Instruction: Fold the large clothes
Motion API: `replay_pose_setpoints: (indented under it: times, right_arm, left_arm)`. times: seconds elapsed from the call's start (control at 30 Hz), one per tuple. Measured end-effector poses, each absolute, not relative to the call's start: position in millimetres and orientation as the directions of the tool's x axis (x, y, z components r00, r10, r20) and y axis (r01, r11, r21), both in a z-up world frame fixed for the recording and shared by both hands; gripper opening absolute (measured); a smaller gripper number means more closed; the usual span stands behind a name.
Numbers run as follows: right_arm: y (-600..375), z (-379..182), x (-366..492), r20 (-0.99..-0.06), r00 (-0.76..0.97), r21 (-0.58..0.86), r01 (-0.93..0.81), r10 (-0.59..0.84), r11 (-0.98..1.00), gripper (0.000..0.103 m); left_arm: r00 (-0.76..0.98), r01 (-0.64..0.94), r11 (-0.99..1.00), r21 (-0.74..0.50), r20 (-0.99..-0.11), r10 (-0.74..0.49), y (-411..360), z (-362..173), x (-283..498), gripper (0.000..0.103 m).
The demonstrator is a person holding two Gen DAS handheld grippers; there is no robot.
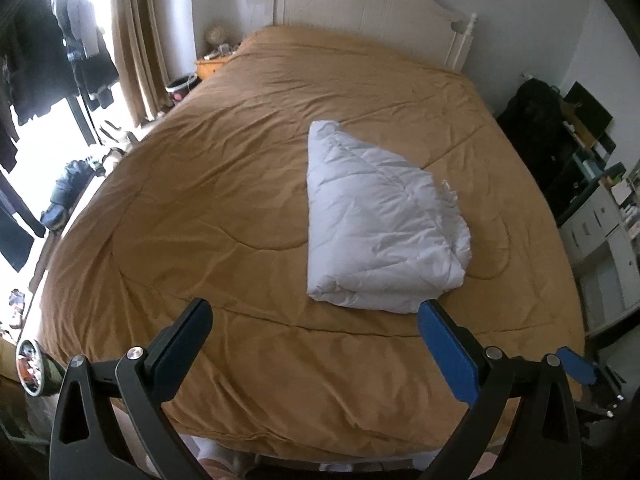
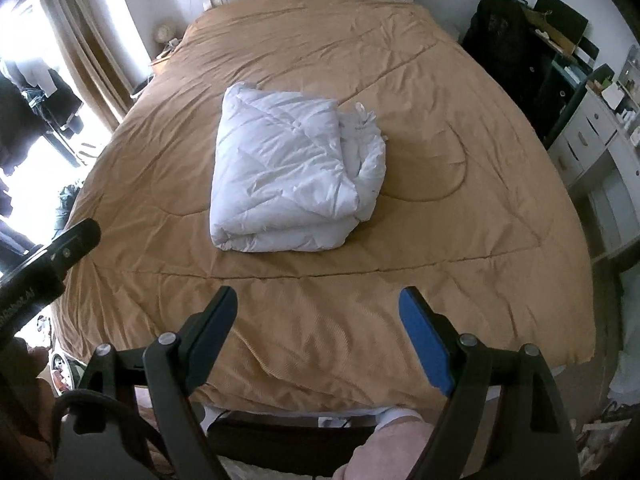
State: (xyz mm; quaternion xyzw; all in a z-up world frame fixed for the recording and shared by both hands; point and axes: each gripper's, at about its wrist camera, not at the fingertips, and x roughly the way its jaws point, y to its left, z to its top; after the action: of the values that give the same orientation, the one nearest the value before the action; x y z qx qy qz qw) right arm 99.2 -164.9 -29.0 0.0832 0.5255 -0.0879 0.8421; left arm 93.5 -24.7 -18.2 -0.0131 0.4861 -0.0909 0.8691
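On the tan bedspread (image 2: 440, 240) I see a folded white quilt (image 2: 288, 176); my left gripper (image 1: 316, 322) and right gripper (image 2: 318, 308) gape wide, empty. Only the left view shows the whole headboard (image 1: 360, 0).

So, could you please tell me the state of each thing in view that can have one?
White quilt: folded into a bundle, lying on the bed, untouched.
Tan bedspread: spread flat over the bed, lightly wrinkled.
Left hand-held gripper: open, empty, above the bed's near edge.
Right hand-held gripper: open, empty, short of the quilt.
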Motion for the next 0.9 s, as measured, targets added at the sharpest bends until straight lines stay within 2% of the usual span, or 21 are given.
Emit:
replay_pose_setpoints:
  times: [0.2,0.9]
  right_arm:
    - [-156,-27,102,-0.887,0.448,-0.008,0.227,-0.112,0.974,0.083]
    - [-154,-27,102,-0.896,0.423,-0.038,0.234,-0.137,0.971,0.083]
  left_arm:
    - [0.508,0.138,0.984,-0.110,-0.845,-0.166,-23,-20,97,0.102]
    - [0.470,0.185,0.976,-0.116,-0.862,-0.191,-36,-24,97,0.102]
